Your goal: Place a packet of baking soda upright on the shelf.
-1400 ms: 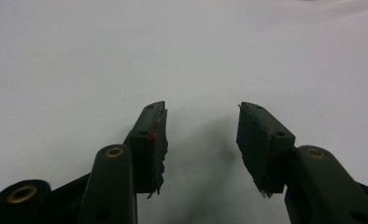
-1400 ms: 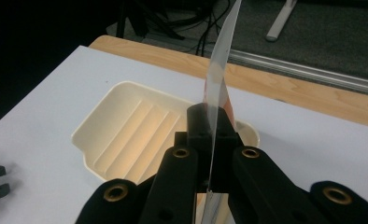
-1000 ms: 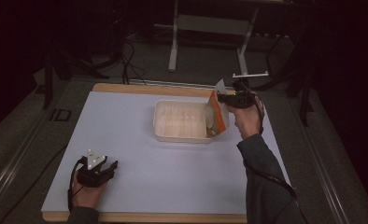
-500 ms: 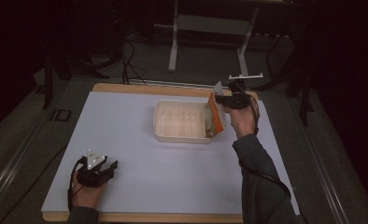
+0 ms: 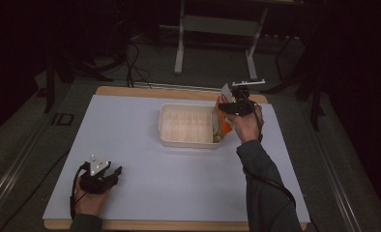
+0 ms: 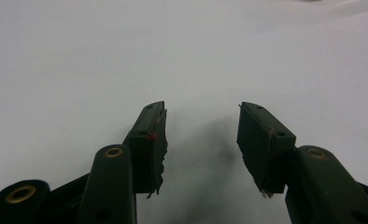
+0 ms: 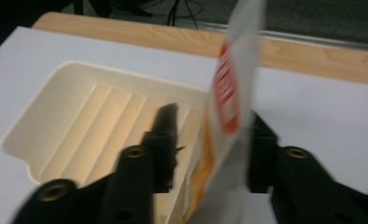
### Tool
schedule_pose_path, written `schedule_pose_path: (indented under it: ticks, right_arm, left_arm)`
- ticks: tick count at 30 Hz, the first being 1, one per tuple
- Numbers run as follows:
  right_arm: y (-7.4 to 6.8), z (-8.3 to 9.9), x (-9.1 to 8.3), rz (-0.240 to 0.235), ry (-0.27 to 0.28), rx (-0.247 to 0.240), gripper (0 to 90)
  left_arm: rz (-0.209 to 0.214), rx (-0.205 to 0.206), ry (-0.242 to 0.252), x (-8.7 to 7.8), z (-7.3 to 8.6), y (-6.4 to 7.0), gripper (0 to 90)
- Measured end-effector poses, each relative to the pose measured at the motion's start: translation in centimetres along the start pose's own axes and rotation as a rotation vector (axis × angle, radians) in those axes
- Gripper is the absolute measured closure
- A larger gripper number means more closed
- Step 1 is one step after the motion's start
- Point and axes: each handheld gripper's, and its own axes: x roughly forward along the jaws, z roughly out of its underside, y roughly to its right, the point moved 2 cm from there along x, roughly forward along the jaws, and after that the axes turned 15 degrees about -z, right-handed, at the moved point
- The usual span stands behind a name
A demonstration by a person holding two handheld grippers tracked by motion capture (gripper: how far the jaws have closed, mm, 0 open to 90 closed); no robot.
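Orange and white, that's the packet (image 5: pixel 223 112) up at the far right of the table, standing on edge at the right-hand end of the cream tray (image 5: pixel 186 140), its lower end down inside the tray against the end wall. Right gripper (image 5: pixel 227 107) is on it, the person's hand reaching in from below. From the right gripper view the packet (image 7: pixel 224 116) runs up between the two black jaws, right jaw behind it, left jaw a little way off the near face over the ribbed floor of the tray (image 7: pixel 70 126), so whether it's truly pinched I cannot tell; the view is blurred. Left gripper (image 5: pixel 112 175) sits low at the near left corner on the white table cover (image 5: pixel 130 121), well apart from the tray. Its own view shows the left gripper (image 6: pixel 201 122) with jaws spread wide, nothing between them, bare white surface beneath
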Motion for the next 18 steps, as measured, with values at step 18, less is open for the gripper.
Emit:
schedule_pose_path:
  ticks: [18]
  right_arm:
    - [-0.4, 0.2, -1.6, -0.001, -0.011, -0.024, 37.2]
  left_arm:
    - [-0.003, 0.0, 0.003, 0.0, 0.0, 0.0, 51.6]
